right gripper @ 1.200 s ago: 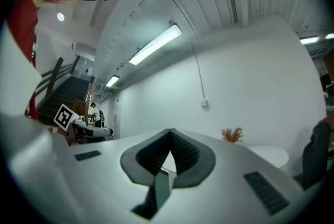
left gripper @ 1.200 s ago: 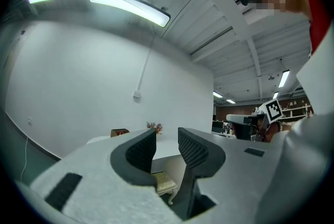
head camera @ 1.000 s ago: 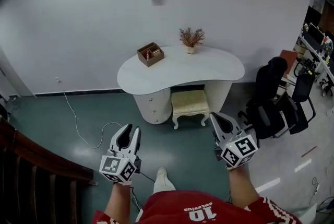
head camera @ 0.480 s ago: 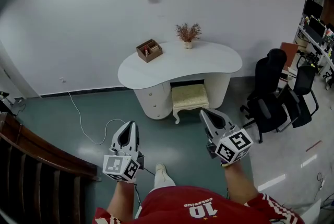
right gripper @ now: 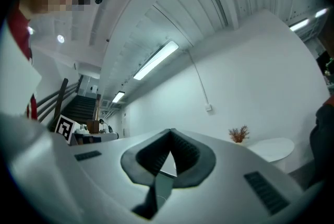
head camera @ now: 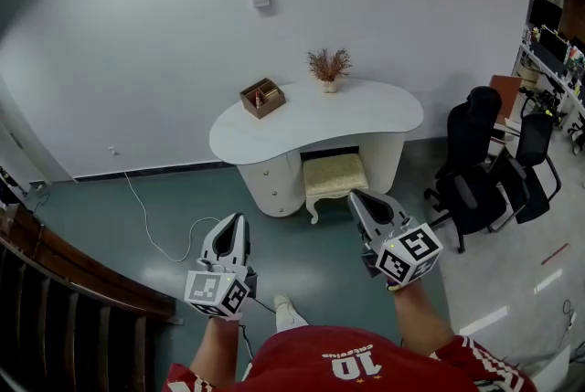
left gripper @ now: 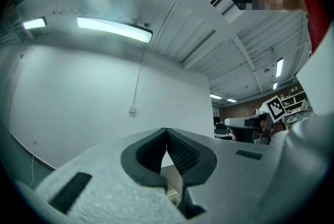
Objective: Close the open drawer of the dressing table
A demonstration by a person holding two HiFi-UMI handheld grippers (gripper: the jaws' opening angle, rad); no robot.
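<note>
One white dressing table stands against the wall, with its drawer unit under the left end and a stool tucked beside that. Well short of it hang the left gripper and right gripper, each with jaws pressed together on nothing.

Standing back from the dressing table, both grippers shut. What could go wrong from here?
1. Cable loops over the floor toward the person's feet; walking in could snag it.
2. Stool sits tight beside the drawers; the right gripper may clip it.
3. No view shows which drawer is open, so the left gripper could push the wrong front.
</note>
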